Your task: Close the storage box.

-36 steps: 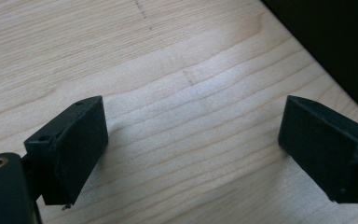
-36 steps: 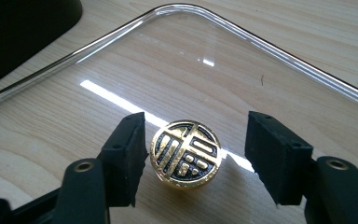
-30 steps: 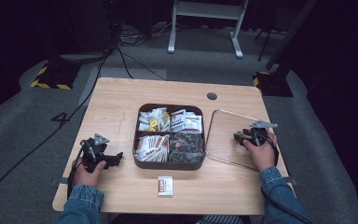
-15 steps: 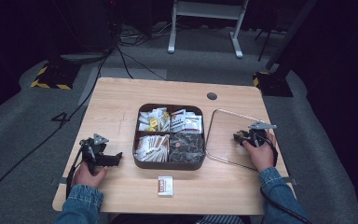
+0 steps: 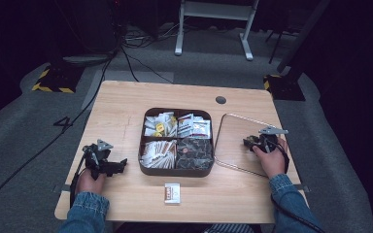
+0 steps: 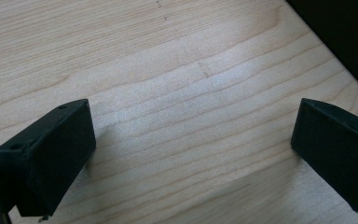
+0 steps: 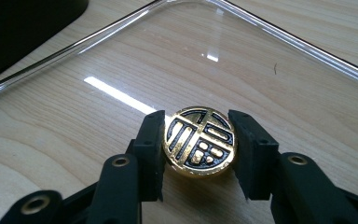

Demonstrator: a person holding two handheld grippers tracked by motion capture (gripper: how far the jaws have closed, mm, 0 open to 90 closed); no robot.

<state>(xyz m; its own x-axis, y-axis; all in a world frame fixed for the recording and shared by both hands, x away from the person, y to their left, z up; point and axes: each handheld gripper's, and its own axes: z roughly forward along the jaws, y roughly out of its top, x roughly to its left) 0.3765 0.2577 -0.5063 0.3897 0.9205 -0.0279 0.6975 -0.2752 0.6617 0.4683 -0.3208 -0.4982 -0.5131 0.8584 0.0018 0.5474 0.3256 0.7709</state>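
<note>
Right gripper [image 7: 199,154] clamps gold knob [image 7: 200,142] of clear lid [image 7: 121,60]; left gripper [image 6: 191,154] gapes wide, empty.

Both forearms wear blue denim sleeves with buttoned cuffs. Each hand carries a black claw: the left claw [image 5: 119,165] has blocky matte jaws, the right claw [image 7: 199,154] brass-ringed pivot holes, a grey three-cornered plate and trailing black cable.

small box [image 5: 172,192] (near edge), table grommet [image 5: 220,100]

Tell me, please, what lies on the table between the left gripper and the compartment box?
Nothing: in the high view, only bare tabletop separates the left gripper from the compartment box.
</note>
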